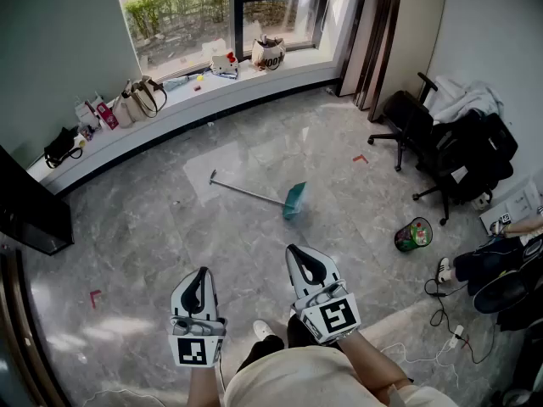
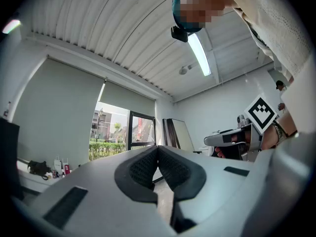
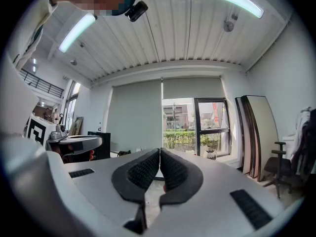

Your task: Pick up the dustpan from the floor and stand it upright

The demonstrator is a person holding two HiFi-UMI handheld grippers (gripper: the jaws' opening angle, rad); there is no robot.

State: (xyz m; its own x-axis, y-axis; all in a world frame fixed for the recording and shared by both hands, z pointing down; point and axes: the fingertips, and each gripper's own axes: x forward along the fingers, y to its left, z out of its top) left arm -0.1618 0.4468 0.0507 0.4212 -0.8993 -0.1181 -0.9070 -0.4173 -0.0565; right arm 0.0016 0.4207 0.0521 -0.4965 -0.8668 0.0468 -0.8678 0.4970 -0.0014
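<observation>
A teal dustpan (image 1: 294, 200) with a long grey handle (image 1: 246, 192) lies flat on the grey marble floor, mid-room in the head view. Both grippers are held low and near the person, well short of it. My left gripper (image 1: 200, 275) is shut with nothing between its pads (image 2: 148, 167). My right gripper (image 1: 299, 253) is also shut and empty, its tips met in the right gripper view (image 3: 159, 152). Both gripper views point up at the ceiling and window, so the dustpan is not seen in them.
A green waste bin (image 1: 413, 234) stands right of the dustpan. Black office chairs (image 1: 441, 147) with clothes crowd the right side; cables (image 1: 441, 312) trail on the floor there. Bags (image 1: 140, 98) line the window sill. A dark cabinet (image 1: 30, 210) stands at left.
</observation>
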